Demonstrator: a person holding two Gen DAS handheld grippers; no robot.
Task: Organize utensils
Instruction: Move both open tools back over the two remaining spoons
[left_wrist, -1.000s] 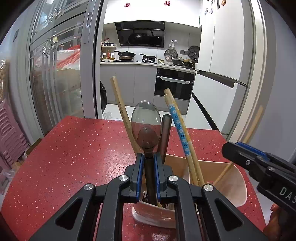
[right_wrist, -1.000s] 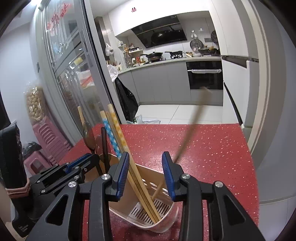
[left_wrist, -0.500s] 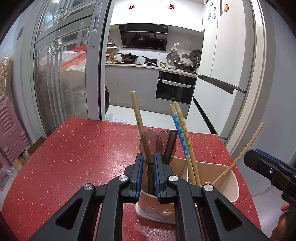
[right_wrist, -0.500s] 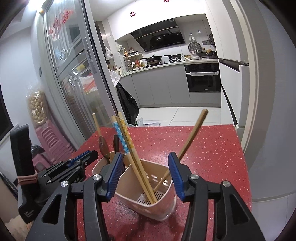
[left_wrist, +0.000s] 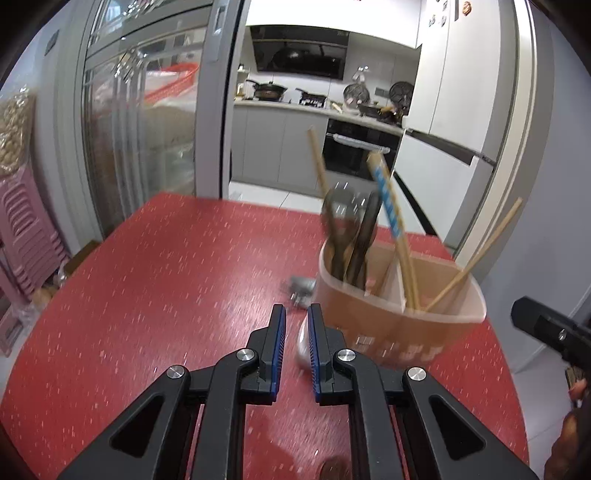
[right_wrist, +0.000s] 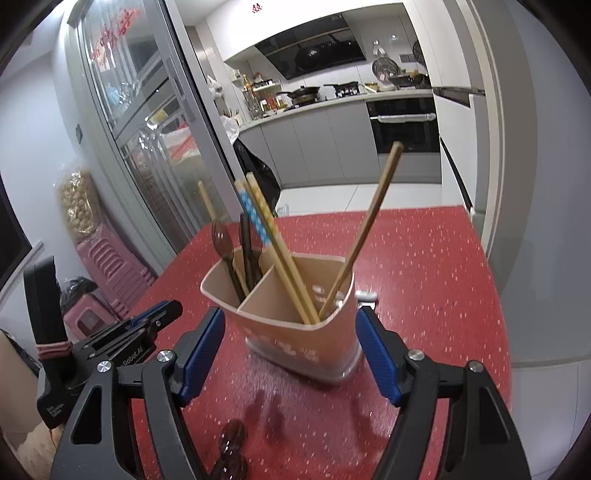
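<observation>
Chopsticks and dark spoons stood sorted in the beige holder (right_wrist: 295, 325) near the right edge of the red speckled table (left_wrist: 155, 280). Its left compartment held the spoons (right_wrist: 221, 236) and one plain chopstick (right_wrist: 205, 197); the right one held the blue-patterned chopsticks (right_wrist: 258, 218) and a plain chopstick (right_wrist: 369, 225) leaning to the right.

The left gripper (left_wrist: 295, 325) had its jaws nearly together with nothing clamped, just left of the holder; something silvery and blurred lay on the table beyond its tips. The right gripper (right_wrist: 290, 347) had just been opening, its blue pads (right_wrist: 201, 350) wide apart on either side of the holder and not touching it.

The holder looked like light, thin, stiff plastic, probably smooth enough to slide on the tabletop and easy to tip with tall sticks leaning out. A hold across its walls low down seemed safest. The chopsticks looked light and stiff, best pinched mid-shaft. Another dark spoon (right_wrist: 231, 446) lay at the near edge, likely slippery; its handle was mostly hidden.

The left gripper's side read "Robot.AI"; a pale print on the holder's front was too blurred to read
</observation>
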